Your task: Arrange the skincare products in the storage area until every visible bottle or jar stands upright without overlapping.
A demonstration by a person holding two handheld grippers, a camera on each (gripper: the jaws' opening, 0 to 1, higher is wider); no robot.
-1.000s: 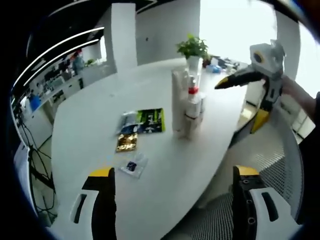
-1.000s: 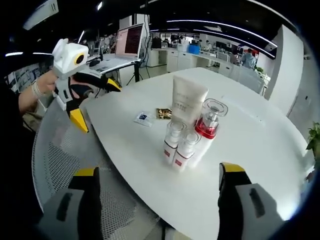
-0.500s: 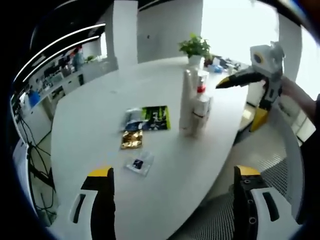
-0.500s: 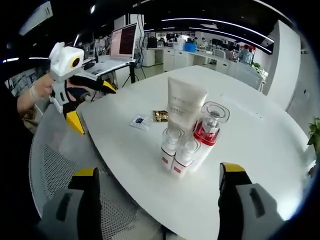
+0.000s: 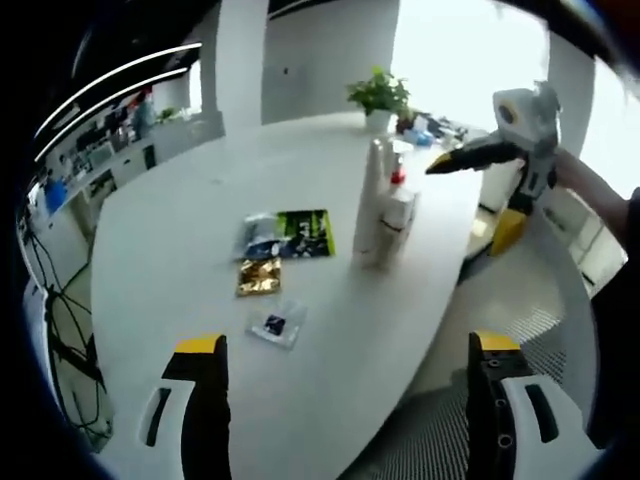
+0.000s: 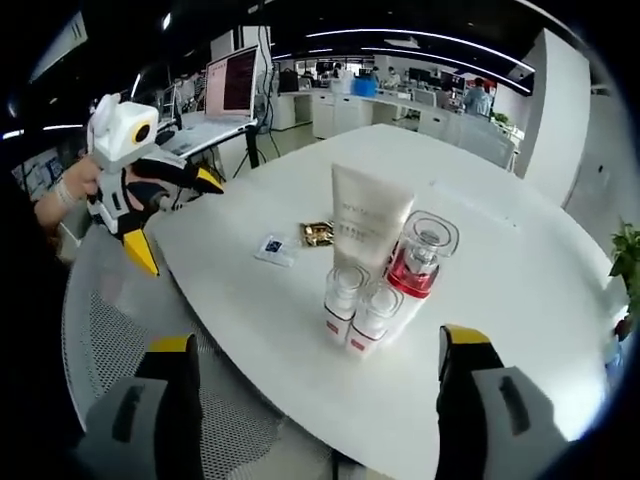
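Note:
Four skincare products stand upright in a tight cluster on the white table (image 6: 520,270): a white tube (image 6: 365,228), a red-based bottle with a clear cap (image 6: 420,255), and two small white bottles (image 6: 343,300) (image 6: 372,312). In the left gripper view the tube (image 5: 370,200) hides part of the others (image 5: 397,205). My left gripper (image 5: 347,343) is open over the table's near edge, well short of them; it also appears at the left of the right gripper view (image 6: 175,218). My right gripper (image 6: 318,340) is open and empty, and in the left gripper view (image 5: 475,195) it hangs beside the table.
Flat sachets lie near the products: a green-black one (image 5: 300,233), a gold one (image 5: 258,276) and a small clear one (image 5: 275,325). A potted plant (image 5: 378,95) stands at the far edge. A laptop (image 6: 235,85) and a mesh chair (image 6: 110,350) sit off the table.
Both views have shifted a little with the hands, and the left one now sees the cluster from slightly farther off. The products and sachets have not moved. Both grippers stay open.

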